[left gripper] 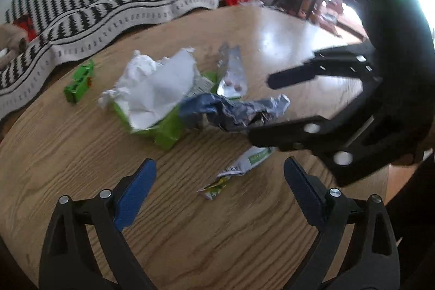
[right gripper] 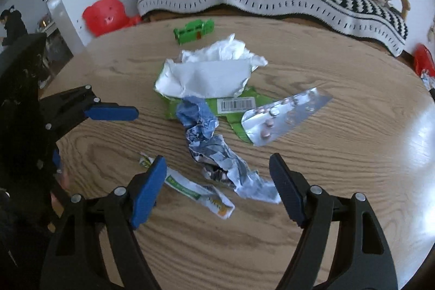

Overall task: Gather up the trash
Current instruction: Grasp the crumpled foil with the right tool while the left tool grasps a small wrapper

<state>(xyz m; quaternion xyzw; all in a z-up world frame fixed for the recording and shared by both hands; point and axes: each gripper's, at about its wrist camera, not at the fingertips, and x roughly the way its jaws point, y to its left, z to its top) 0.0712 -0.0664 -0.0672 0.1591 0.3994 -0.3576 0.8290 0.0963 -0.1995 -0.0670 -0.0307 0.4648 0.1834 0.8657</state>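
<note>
Left wrist view: left gripper (left gripper: 219, 175) low over the round oak-grain wooden table (left gripper: 81, 167), blue-padded jaws spread wide, nothing between them. Just beyond its fingertips, small torn white-and-green snack wrapper (left gripper: 239, 170) flat on the wood. Past that wrapper, crumpled blue-grey foil wrapper (left gripper: 231, 113), its left end lying against the flattened green carton with torn white paper lining (left gripper: 152, 97). Behind the carton on its right side, silver blister pack of pink pills (left gripper: 232, 78). Left of the carton and apart from it, small bright green plastic clip-like piece (left gripper: 78, 84). Right gripper (left gripper: 261, 109) entering from the right, black jaws parted wide, lower finger tip touching or just over the right end of the foil wrapper; contact not certain through blur. Black-and-white striped blanket (left gripper: 81, 15) behind the table

Right wrist view: right gripper (right gripper: 217, 175) above the table (right gripper: 353, 167), jaws wide apart, near end of the foil wrapper (right gripper: 214, 151) lying between the two fingertips, not pinched. Snack wrapper (right gripper: 198, 193) left of the foil wrapper, partly behind the left blue pad. Carton (right gripper: 206, 78) beyond the foil wrapper, barcode showing; blister pack (right gripper: 285, 116) to the carton's right, overlapping its green edge. Green plastic piece (right gripper: 193, 30) farther back than the carton. Left gripper (right gripper: 136, 113) at the left side, one blue finger pointing toward the carton, jaws open. Red bear-shaped plastic item (right gripper: 104, 14) off the table beyond the carton's left
</note>
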